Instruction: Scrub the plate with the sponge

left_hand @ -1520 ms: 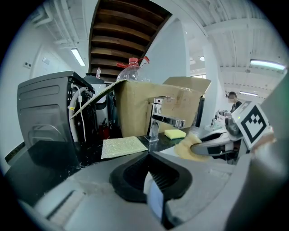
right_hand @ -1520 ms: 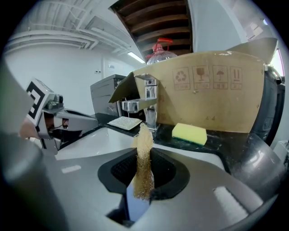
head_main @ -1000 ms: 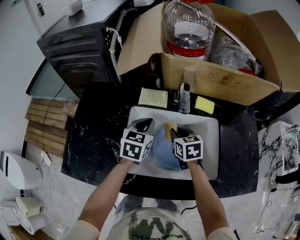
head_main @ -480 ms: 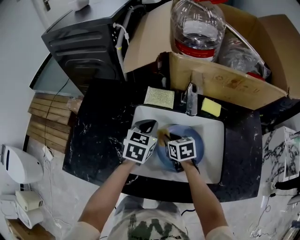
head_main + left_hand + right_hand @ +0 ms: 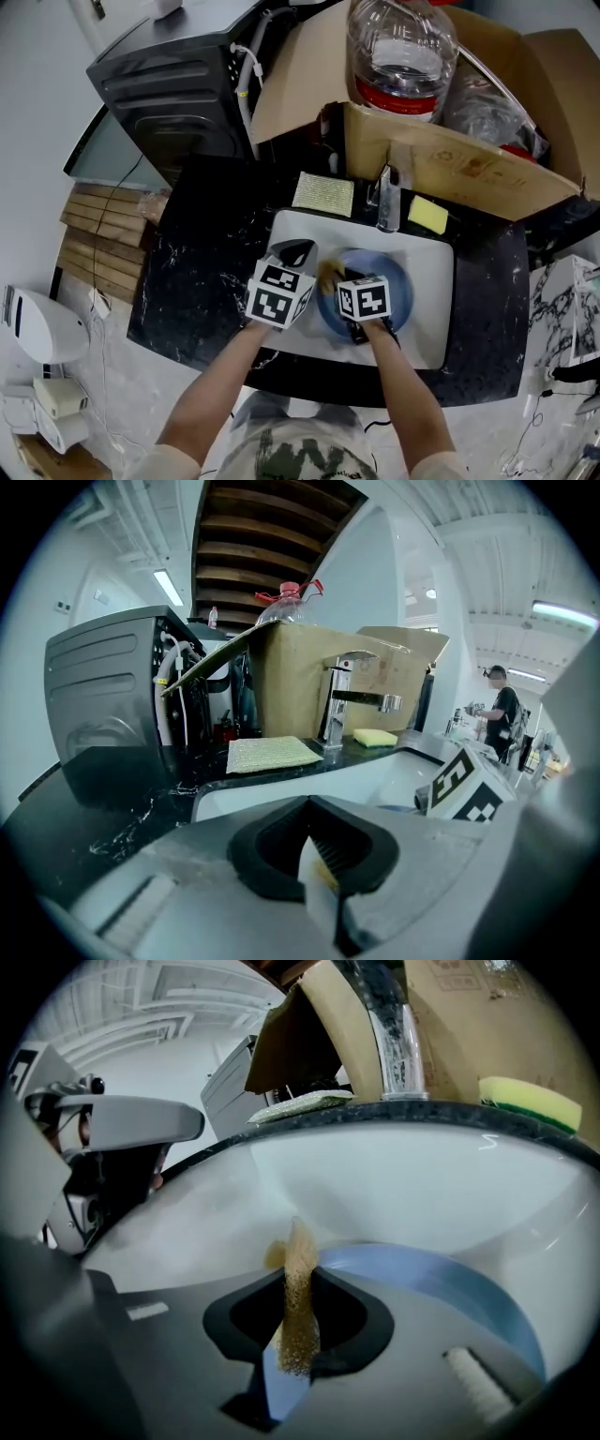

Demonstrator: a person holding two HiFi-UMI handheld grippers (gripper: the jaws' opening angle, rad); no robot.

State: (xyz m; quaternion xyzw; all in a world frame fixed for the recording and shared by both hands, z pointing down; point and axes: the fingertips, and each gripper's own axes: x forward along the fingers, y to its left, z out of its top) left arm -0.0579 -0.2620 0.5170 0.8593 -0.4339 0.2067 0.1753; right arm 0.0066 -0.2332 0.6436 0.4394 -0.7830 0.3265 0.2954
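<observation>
A blue plate [image 5: 380, 286] lies in the white sink [image 5: 427, 253]. My right gripper [image 5: 330, 276] is shut on a tan mesh sponge [image 5: 327, 275] at the plate's left edge. In the right gripper view the sponge [image 5: 298, 1288] stands pinched between the jaws, just over the plate [image 5: 441, 1274]. My left gripper [image 5: 291, 251] hovers over the sink's left rim, beside the plate and apart from it. In the left gripper view its jaws [image 5: 314, 855] are together, with only a thin pale strip between them. The right gripper's marker cube [image 5: 469, 785] shows at the right there.
A faucet [image 5: 386, 202] stands at the sink's back rim, between a green cloth [image 5: 322, 194] and a yellow-green sponge [image 5: 427, 215] on the black counter. Behind them are an open cardboard box [image 5: 450, 159] with a large water bottle [image 5: 401, 56], and a dark appliance [image 5: 173, 84].
My right gripper has slid the sponge leftward across the plate, towards its left edge. The left gripper has stayed over the sink's left rim.
</observation>
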